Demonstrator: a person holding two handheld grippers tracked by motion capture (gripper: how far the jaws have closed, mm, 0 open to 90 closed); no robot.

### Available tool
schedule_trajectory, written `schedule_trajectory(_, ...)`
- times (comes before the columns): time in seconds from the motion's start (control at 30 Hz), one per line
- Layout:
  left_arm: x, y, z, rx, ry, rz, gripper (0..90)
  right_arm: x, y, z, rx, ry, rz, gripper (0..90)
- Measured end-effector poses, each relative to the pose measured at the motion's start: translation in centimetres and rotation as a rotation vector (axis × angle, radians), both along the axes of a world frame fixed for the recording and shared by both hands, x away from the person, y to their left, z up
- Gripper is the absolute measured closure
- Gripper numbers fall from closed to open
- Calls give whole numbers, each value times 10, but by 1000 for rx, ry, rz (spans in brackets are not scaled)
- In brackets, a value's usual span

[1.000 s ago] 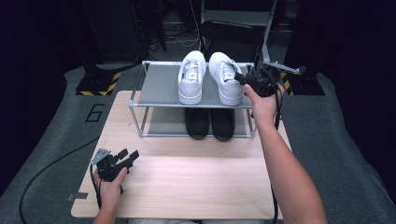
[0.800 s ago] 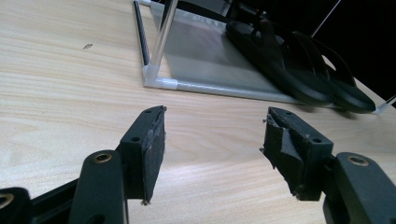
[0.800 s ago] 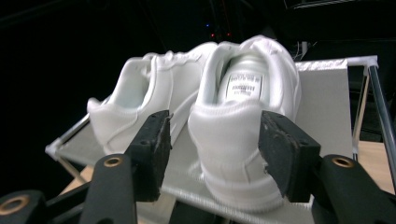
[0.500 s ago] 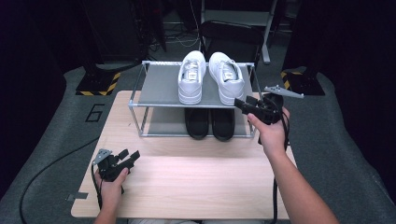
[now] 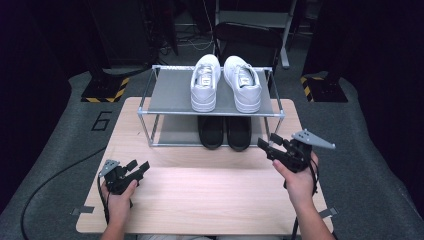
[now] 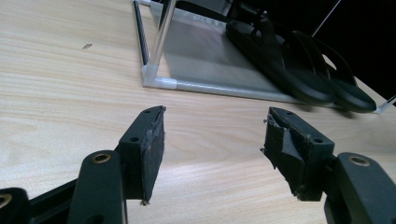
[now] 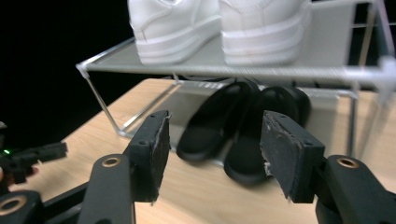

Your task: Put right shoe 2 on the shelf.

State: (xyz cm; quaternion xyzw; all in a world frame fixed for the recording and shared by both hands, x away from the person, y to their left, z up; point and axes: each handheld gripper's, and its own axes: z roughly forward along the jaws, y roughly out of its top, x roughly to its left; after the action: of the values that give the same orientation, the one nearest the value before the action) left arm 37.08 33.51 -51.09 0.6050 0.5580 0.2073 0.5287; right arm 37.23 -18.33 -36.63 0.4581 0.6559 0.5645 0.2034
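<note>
- Right hand-held gripper (image 5: 272, 145): held above the near right part of the surface (image 5: 200, 200), just in front of the shoe rack (image 5: 172, 92). Jaws stand wide apart, released, with nothing between them; they have just been opening. It touches no item.
- From the right gripper view, the right hand-held gripper (image 7: 212, 154) points at the rack's lower level, with the black slippers (image 7: 243, 130) seen through the gap between its pads and well beyond them.
- Left hand-held gripper (image 5: 137, 168): held low over the near left part of the surface, well apart from the rack. In the left gripper view the left hand-held gripper (image 6: 212, 149) is released, jaws apart and empty, bare wood between the pads.
- Black slippers (image 5: 225, 132): a pair, side by side on the rack's lower level, toes toward the near edge, right of centre. The left gripper view shows the black slippers (image 6: 299, 65) resting flat on the grey lower shelf.
- White sneakers (image 5: 225, 82): a pair, side by side on the rack's upper shelf, directly above the slippers, toes toward the near edge. The white sneakers (image 7: 215, 23) sit upright on the shelf.
- Shoe rack: two levels, metal frame, standing on the far half of the surface, centred.
</note>
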Motion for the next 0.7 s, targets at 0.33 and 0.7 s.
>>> schedule_trajectory(0.33, 0, -2, 1, 4, -7, 0, 380, -38, -18, -68, -47, 56, -70, 411)
schedule_trajectory(0.7, 5, -13, 0, 31, 14, -34, 376, -57, -6, -138, -132, 140, -112, 418)
